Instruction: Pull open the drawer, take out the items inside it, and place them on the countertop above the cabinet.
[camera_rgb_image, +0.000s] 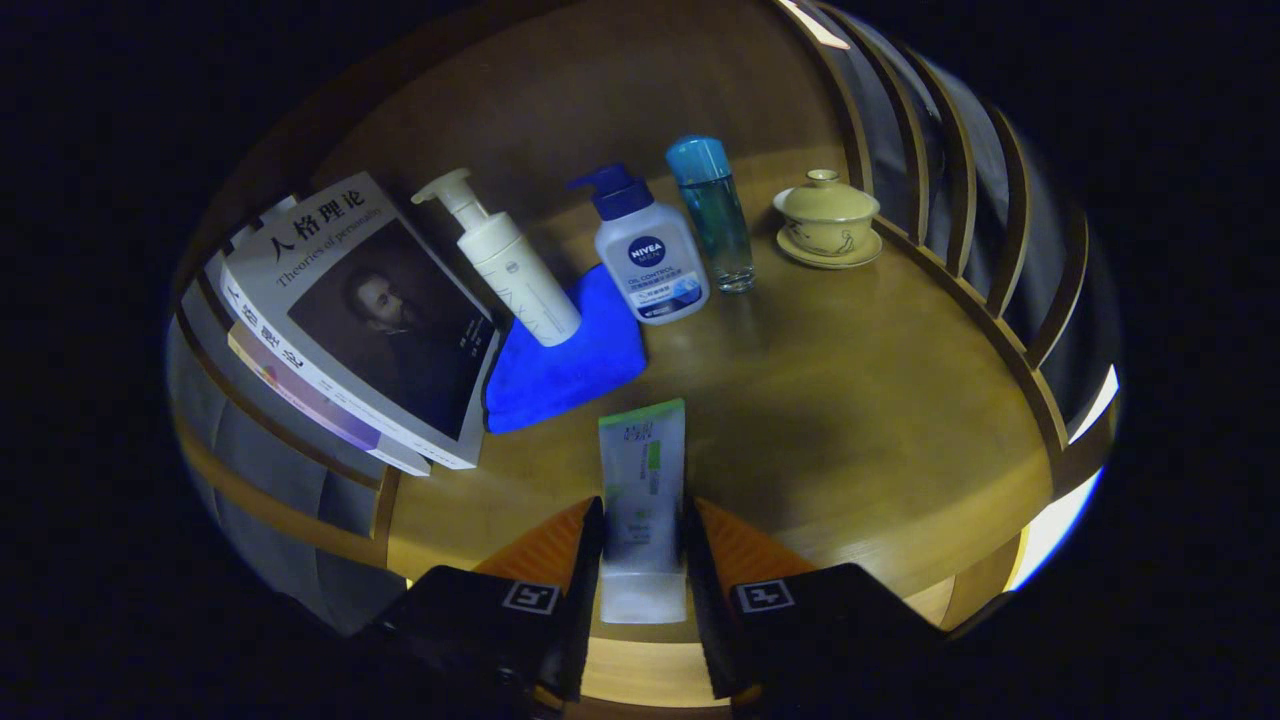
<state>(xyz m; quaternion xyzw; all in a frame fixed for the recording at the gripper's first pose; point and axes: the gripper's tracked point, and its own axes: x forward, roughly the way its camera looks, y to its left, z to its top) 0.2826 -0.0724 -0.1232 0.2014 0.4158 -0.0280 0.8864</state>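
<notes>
Wooden tabletop (860, 400), already carrying books (350, 320), blue cloth (570, 370), three bottles, lidded cup (828, 220). Tube (642, 500) gripped between closed fingers (642, 545), above tabletop edge: release apparently pending; drawer contents unknown.

White squeeze tube (642, 500) w/ green stripe & green top edge, held lengthwise btwn the gripper (643, 530) fingers, both pressing its sides, cap end toward camera, flat end pointing out over the wooden countertop (860, 420).
</notes>
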